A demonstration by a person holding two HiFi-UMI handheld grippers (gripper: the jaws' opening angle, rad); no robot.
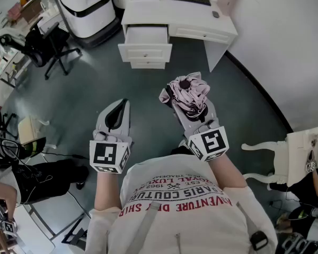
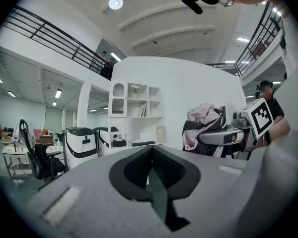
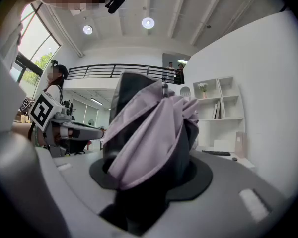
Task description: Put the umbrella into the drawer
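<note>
The right gripper (image 1: 195,118) is clamped on the folded umbrella (image 1: 186,91); in the right gripper view its pads press into the bundle of pink and black fabric, which bulges above the jaws and out to both sides. The left gripper (image 1: 121,109) is empty, with its jaws pressed together, and is held level beside the right one but apart from the umbrella. The open drawer (image 1: 146,52) of the white desk (image 1: 175,17) lies well ahead across the bare floor, so the step in hand is judged to be the carry toward it. The hazards arise mainly from the load. The grip bears on loose canopy folds rather than on a rigid part, so the bundle may slip or rotate in the jaws during the walk. The projecting folds may catch on the drawer's front edge during lowering, leaving the umbrella resting across the rim instead of inside. Releasing before the bundle is fully below the rim would probably drop it to the floor.
</note>
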